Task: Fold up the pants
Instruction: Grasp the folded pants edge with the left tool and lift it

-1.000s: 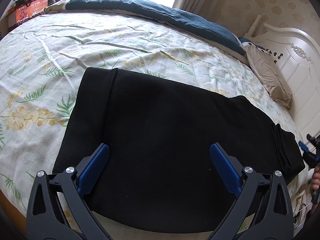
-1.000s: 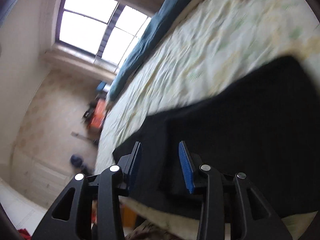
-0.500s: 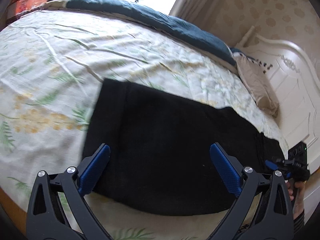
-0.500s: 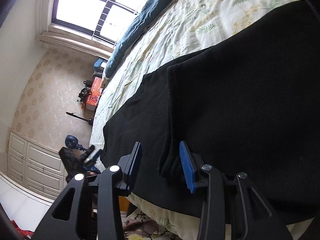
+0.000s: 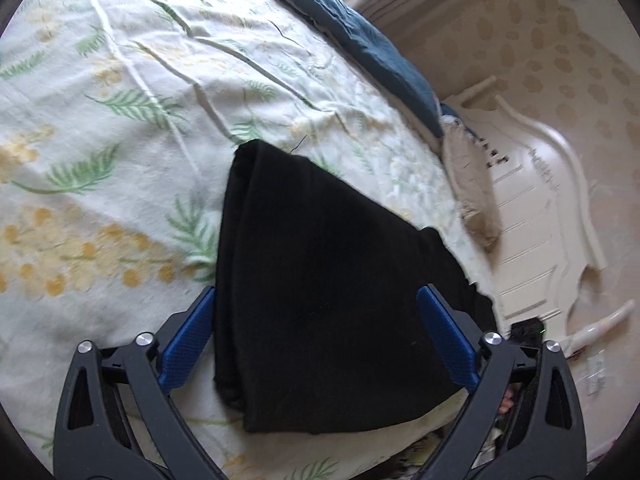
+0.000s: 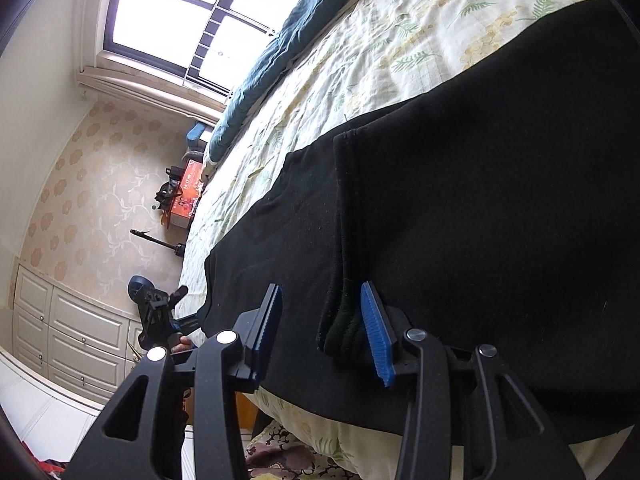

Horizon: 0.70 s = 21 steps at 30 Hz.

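Note:
Black pants (image 5: 320, 280) lie flat along the near edge of a bed, folded lengthwise. My left gripper (image 5: 316, 340) is wide open above one end of the pants, its blue pads either side of the cloth. In the right wrist view the pants (image 6: 460, 200) fill the right side. My right gripper (image 6: 320, 328) is open, its jaws straddling the thick hem edge (image 6: 340, 328) of the top layer near the bed's edge; I cannot tell if the pads touch it.
The bed has a floral sheet (image 5: 120, 120), a teal blanket (image 5: 380, 52) along the far side, a beige pillow (image 5: 472, 184) and a white headboard (image 5: 540, 208). White drawers (image 6: 60, 340) and an orange box (image 6: 188, 196) stand by the wall.
The left gripper swung right toward the headboard end, staying open. The right gripper settled from a blurred move and now straddles the hem edge; its opening has widened slightly.

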Tool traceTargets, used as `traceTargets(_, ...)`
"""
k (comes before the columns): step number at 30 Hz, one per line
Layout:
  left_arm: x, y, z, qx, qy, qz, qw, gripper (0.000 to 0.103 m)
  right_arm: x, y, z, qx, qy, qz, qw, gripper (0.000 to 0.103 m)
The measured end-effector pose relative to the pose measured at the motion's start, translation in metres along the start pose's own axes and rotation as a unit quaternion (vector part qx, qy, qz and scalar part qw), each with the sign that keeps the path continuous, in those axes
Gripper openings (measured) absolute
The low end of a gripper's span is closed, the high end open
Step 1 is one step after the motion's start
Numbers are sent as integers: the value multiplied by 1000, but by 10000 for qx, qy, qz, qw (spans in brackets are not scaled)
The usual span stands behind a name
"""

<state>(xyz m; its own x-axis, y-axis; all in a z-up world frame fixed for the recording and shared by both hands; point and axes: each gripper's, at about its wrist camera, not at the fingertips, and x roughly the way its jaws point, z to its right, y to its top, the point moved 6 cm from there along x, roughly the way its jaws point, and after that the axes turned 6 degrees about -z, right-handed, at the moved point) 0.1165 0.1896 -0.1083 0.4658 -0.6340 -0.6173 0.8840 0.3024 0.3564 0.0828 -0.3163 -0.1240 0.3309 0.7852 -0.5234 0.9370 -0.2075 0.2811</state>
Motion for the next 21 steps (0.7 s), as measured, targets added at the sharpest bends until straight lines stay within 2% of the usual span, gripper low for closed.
traceTargets(2,11,3,-4,-284,-333,-138,9989,50,0,0,-1,-6,0,20,10000,46)
traceTargets(3,20,2,-8,-495,-477,-281,9972,43,0,0,-1,-16,-6,35,10000,47)
traceTargets(4,26,1,-12,-666,-455,-359,9961,27,0,0,-2,-26,-5,48,10000,49)
traceTargets(5,29,1,-14,-740,-359,-383,9959,17,0,0,-3,-40,-7,61,10000,50)
traceTargets(9,28,0,-9,-732,-401,-436,9956,14,1,0,-7,-98,-47,104,9999,56)
traceTargets(12,19,1,5,-473,-395,-367,9974,12,2,0,-10,-127,-78,137,9998,58)
traceTargets(18,1,7,55,3,-354,-182,9992,11,-1,-1,-12,-129,-111,253,9995,60)
traceTargets(21,-8,10,92,296,-394,-122,9987,11,-8,-5,-14,-53,-106,309,9995,60)
